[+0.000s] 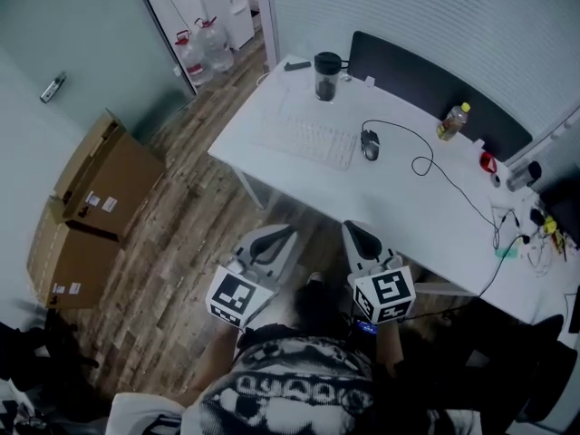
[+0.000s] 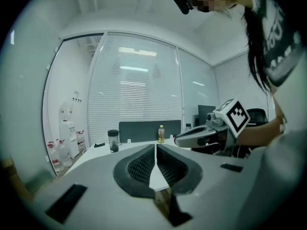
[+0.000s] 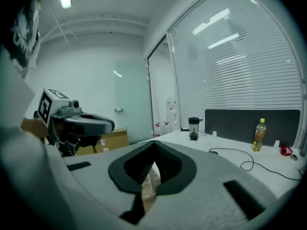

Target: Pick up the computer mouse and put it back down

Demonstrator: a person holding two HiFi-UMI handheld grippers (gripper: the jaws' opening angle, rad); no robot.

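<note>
Computer mouse [image 1: 370,144] lies on the white desk [image 1: 390,202], just to the right of the pale keyboard [image 1: 308,140], with its dark cable [image 1: 426,164] looping away across the desktop toward the far right side. Neither tool is near it. Both are held low over the wooden floor at the desk's near edge, well apart from the mouse. The left gripper [image 1: 283,236] has its jaws pressed together with nothing between them; its own view shows the ribbed pads [image 2: 144,164] meeting along one line. The right gripper [image 1: 356,231] is likewise clenched on nothing, its tips pointing toward the desk. At the far edge of the desk stand a dark-lidded tumbler [image 1: 326,76] and a yellow-capped bottle [image 1: 453,121] – both in front of a dark partition panel [image 1: 426,84]. Cardboard boxes [image 1: 100,188] are stacked on the floor at the left, and water jugs [image 1: 204,48] sit beyond them by the glass wall
</note>
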